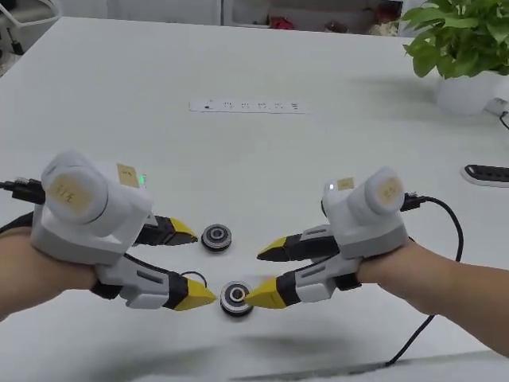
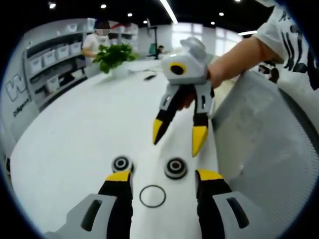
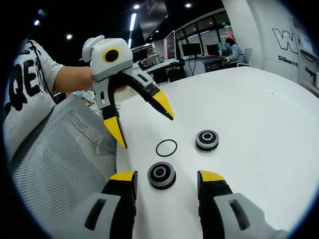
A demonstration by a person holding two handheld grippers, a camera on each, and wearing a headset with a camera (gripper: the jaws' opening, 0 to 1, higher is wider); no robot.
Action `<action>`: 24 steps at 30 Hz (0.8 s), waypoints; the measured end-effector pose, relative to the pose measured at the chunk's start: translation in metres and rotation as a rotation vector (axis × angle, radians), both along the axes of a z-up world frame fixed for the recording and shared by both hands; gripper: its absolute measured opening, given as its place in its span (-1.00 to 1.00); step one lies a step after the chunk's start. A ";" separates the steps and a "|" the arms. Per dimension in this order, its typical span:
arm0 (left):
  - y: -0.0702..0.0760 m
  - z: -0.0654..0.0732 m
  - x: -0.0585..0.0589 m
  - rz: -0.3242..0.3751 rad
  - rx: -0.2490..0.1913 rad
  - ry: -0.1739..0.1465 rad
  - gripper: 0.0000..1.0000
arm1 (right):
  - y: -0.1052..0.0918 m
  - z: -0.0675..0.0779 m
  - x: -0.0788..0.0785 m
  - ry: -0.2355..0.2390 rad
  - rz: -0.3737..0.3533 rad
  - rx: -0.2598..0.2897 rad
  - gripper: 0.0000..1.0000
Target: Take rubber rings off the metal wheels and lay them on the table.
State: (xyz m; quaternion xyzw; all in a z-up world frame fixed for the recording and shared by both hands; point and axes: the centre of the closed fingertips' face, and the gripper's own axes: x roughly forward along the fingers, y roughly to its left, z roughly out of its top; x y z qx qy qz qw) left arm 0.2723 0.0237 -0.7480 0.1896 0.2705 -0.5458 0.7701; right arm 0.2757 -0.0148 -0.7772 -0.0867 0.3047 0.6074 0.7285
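1. In the head view, see the left gripper and right gripper facing tip to tip low in the frame, over a smooth white counter, with both sets of jaws spread wide and gripping nothing.
2. Between the tips, find the upper wheel just left of centre and the lower wheel beneath it, close to the two lower jaw tips. Both are round, with a shiny metal hub inside a dark band.
3. In the left gripper view, make out the rubber ring plainly: a thin black loop lying flat on the counter, low in the frame between that view's own jaws, apart from both wheels.
4. In the head view, catch just a dark arc of it beside the left gripper's lower jaw, with the rest hidden.
5. In the right gripper view, find the lower wheel at bottom centre between that view's jaw tips, the ring just above it, and the upper wheel to the right.
6. Cannot tell whether either wheel's dark band is rubber.
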 end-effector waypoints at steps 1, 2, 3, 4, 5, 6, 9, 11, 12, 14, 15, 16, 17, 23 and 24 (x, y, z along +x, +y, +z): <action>-0.001 -0.001 0.000 -0.003 0.001 0.001 0.02 | 0.000 -0.001 0.000 -0.001 0.002 -0.002 -0.10; -0.002 -0.001 0.000 -0.005 0.002 0.002 0.02 | -0.001 -0.001 0.000 -0.001 0.003 -0.004 -0.10; -0.003 -0.002 0.000 -0.008 0.002 0.004 0.01 | -0.001 -0.002 -0.001 -0.002 0.004 -0.006 -0.11; -0.004 -0.002 0.000 -0.010 0.002 0.005 0.01 | -0.001 -0.002 -0.001 -0.002 0.006 -0.008 -0.11; -0.006 -0.003 -0.001 -0.013 0.003 0.006 0.00 | -0.001 -0.003 -0.001 -0.002 0.007 -0.009 -0.11; -0.006 -0.003 -0.001 -0.015 0.004 0.007 0.00 | -0.001 -0.003 -0.002 -0.003 0.008 -0.010 -0.11; -0.009 -0.004 -0.001 -0.022 0.004 0.010 -0.02 | -0.002 -0.004 -0.002 -0.004 0.009 -0.012 -0.12; -0.012 -0.006 -0.001 -0.026 0.006 0.012 -0.03 | -0.002 -0.005 -0.002 -0.003 0.009 -0.012 -0.12; -0.013 -0.007 -0.002 -0.028 0.006 0.014 -0.03 | -0.002 -0.005 -0.002 -0.003 0.009 -0.012 -0.12; -0.014 -0.008 -0.002 -0.031 0.008 0.016 -0.04 | -0.002 -0.005 -0.003 -0.004 0.011 -0.014 -0.12; -0.015 -0.008 -0.003 -0.033 0.008 0.018 -0.05 | -0.002 -0.006 -0.003 -0.005 0.012 -0.016 -0.12; -0.016 -0.009 -0.003 -0.036 0.008 0.019 -0.05 | -0.002 -0.006 -0.004 -0.005 0.013 -0.017 -0.12; -0.017 -0.009 -0.004 -0.037 0.009 0.020 -0.06 | -0.002 -0.006 -0.003 -0.005 0.013 -0.017 -0.13; -0.020 -0.015 -0.006 -0.049 0.014 0.028 -0.11 | -0.002 -0.007 -0.004 -0.006 0.015 -0.018 -0.14; -0.021 -0.016 -0.006 -0.051 0.015 0.031 -0.12 | -0.002 -0.007 -0.004 -0.005 0.016 -0.018 -0.14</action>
